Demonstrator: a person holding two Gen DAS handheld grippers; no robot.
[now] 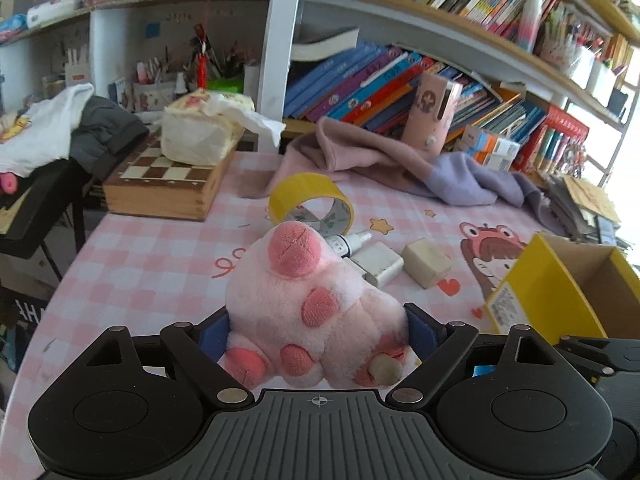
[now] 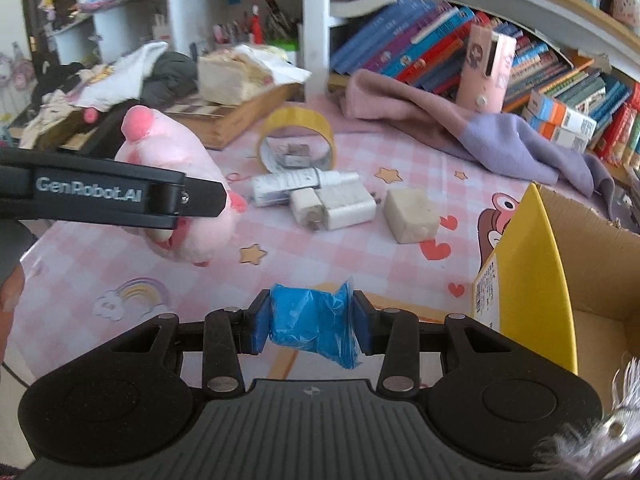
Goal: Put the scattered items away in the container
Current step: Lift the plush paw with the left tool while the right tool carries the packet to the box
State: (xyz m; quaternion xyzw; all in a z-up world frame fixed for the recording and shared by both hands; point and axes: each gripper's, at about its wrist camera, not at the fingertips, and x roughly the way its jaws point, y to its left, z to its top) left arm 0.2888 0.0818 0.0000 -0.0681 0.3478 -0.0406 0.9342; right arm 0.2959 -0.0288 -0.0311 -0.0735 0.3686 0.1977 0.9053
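Observation:
My left gripper (image 1: 318, 332) is shut on a pink plush toy (image 1: 308, 304), lifted above the table; the toy (image 2: 176, 184) also shows at the left of the right wrist view, clamped in the left gripper (image 2: 200, 208). My right gripper (image 2: 310, 322) is shut on a crumpled blue plastic bag (image 2: 312, 324), held above the pink checked tablecloth. The yellow cardboard box (image 2: 532, 276) stands open at the right, also seen as the box (image 1: 560, 296) from the left wrist. On the table lie a yellow tape roll (image 2: 296, 136), a small white bottle (image 2: 304, 184), a white charger (image 2: 336, 208) and a cream block (image 2: 412, 214).
A wooden chessboard box (image 1: 164, 184) with a tissue pack on it stands at the back left. A pink and lilac cloth (image 1: 400, 164) lies at the back, under shelves of books (image 1: 380, 80). Clothes are piled at the far left (image 1: 60, 128).

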